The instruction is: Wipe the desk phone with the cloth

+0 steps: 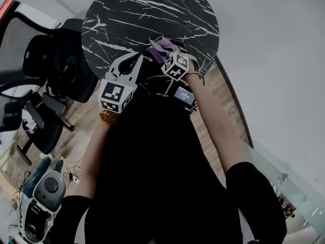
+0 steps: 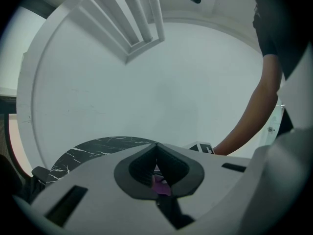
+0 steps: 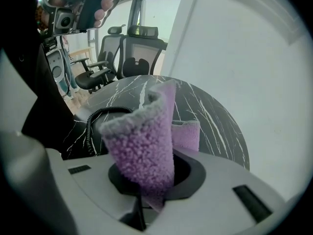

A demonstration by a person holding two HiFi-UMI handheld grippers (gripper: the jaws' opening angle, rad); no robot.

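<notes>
A fluffy purple cloth (image 3: pixel 142 146) stands up out of my right gripper (image 3: pixel 149 187), which is shut on it. In the head view that gripper (image 1: pixel 167 52) holds the cloth (image 1: pixel 160 49) over the near part of the round black marble table (image 1: pixel 147 14). The desk phone (image 1: pixel 185 96) shows only as a dark body with a small screen at the table's near edge, mostly hidden by the person's black clothing. Its coiled cord (image 3: pixel 90 126) lies on the table. My left gripper (image 1: pixel 131 62) hovers just left of the right one, jaws shut with nothing held (image 2: pixel 156 146).
Black office chairs (image 1: pixel 51 70) stand left of the table and show beyond it in the right gripper view (image 3: pixel 132 53). A grey floor machine (image 1: pixel 43 197) sits at the lower left. A white wall (image 1: pixel 274 44) runs behind the table, and a glass panel (image 1: pixel 284 177) is at the right.
</notes>
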